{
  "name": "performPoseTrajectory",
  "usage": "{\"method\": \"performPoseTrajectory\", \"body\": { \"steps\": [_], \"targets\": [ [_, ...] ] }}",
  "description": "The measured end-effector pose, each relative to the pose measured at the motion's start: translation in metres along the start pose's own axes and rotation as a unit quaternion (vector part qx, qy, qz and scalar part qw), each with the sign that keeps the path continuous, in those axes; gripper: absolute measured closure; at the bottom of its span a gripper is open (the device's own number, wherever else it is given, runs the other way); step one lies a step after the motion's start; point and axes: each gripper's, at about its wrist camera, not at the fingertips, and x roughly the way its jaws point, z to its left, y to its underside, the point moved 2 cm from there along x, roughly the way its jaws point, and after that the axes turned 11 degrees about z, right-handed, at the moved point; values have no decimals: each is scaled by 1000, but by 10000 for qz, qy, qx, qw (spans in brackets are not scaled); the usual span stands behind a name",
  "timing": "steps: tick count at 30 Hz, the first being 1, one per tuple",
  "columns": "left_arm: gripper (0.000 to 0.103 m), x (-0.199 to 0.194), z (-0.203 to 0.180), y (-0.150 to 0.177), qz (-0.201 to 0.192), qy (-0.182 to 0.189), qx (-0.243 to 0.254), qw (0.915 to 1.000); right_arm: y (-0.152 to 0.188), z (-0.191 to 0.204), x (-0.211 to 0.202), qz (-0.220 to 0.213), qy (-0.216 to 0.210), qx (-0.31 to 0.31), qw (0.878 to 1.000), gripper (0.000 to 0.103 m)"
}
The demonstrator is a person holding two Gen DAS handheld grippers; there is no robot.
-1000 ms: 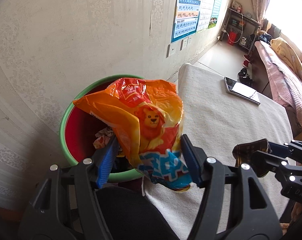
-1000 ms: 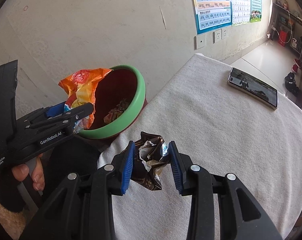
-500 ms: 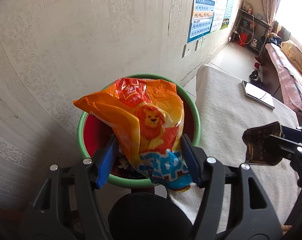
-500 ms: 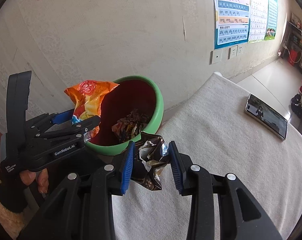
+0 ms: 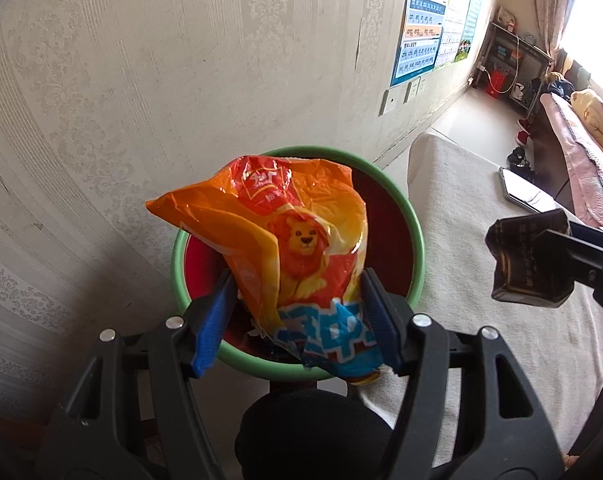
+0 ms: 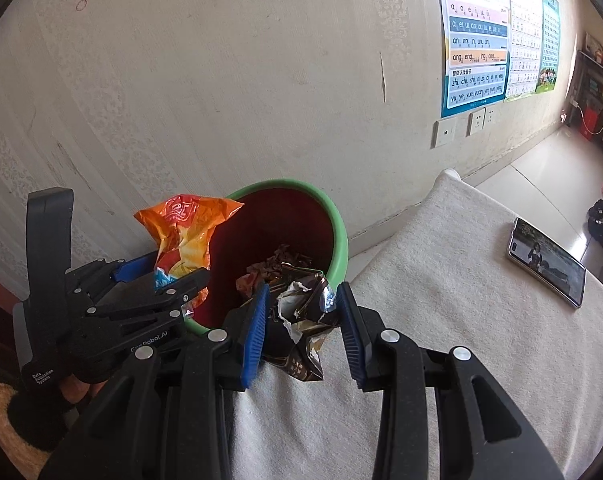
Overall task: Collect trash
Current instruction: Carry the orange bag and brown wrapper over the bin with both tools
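The left gripper (image 5: 299, 312) holds an orange snack bag (image 5: 285, 240) printed with a lion; its jaws are clenched on the bag's lower, blue-printed part. In the left wrist view the bag stands at centre frame, directly in front of a bin (image 5: 415, 248) with a green rim and a red inside, and hides much of the bin's opening. The bin stands against a patterned wall (image 5: 181, 60).

The right gripper (image 6: 303, 312) holds a crumpled dark wrapper (image 6: 301, 320) with a silver lining; its jaws are clenched on the wrapper from both sides. In the right wrist view the wrapper sits at lower centre, just in front of the bin's near rim and over the edge of a worktop (image 6: 441, 320) covered with a pale cloth. Crumpled trash (image 6: 277, 264) lies inside the bin.

In the same view the left gripper appears at lower left, beside the bin, with the orange bag rising above it at the bin's left rim. Part of a hand (image 6: 75, 390) shows under that gripper.

A phone (image 6: 547, 266) lies flat on the worktop at the right of the frame, well apart from both grippers. Posters (image 6: 477, 40) hang on the wall at upper right, with wall sockets (image 6: 461, 128) below them.
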Motion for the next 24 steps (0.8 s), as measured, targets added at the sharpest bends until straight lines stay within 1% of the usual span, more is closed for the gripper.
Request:
{"method": "performPoseTrajectory", "body": {
  "steps": [8,24],
  "targets": [
    [43,5,6,-2,41,-43,-78,10000,-1,0,9,67,-16,-23,10000,69],
    [43,15,12,-8,109,-134,-169,9997,-9,6,16,71,-22,-110,9999,69]
  ]
}}
